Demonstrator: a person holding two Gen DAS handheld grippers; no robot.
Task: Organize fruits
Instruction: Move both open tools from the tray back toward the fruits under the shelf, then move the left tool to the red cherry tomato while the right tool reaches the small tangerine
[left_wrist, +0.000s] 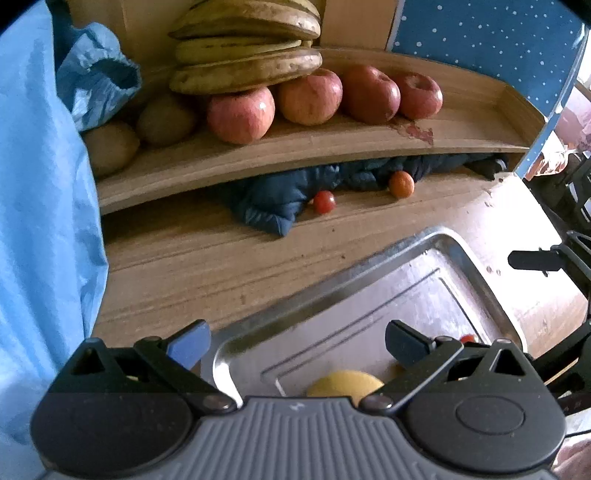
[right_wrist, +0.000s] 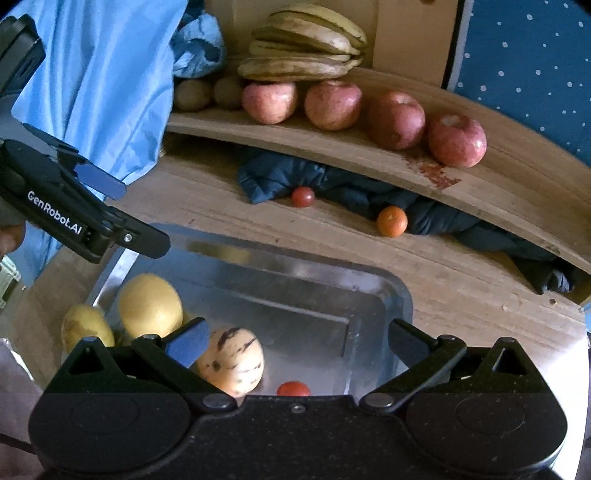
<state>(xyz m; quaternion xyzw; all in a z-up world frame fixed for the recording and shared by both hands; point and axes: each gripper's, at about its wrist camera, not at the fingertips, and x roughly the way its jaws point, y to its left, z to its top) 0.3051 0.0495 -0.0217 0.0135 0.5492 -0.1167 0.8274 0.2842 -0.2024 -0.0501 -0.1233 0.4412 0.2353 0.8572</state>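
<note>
1. A wooden table has a low wooden shelf at the back, with blue cloth hanging on one side.
2. On the shelf sit four red apples, one bunch of bananas resting on two of them, and two brown kiwis.
3. On the table under the shelf are one small red tomato and one small orange, both touching a dark blue jacket.
4. A shiny metal tray sits near the front.
5. The right camera shows what is in the tray: one yellow fruit, one striped pale melon and one red tomato. Another yellow fruit sits at the tray's left edge.
6. The left camera sees just one yellow fruit and a bit of red there.
7. The left gripper is wide open and holds nothing.
8. The right gripper is wide open too, over the tray, holding nothing.
</note>
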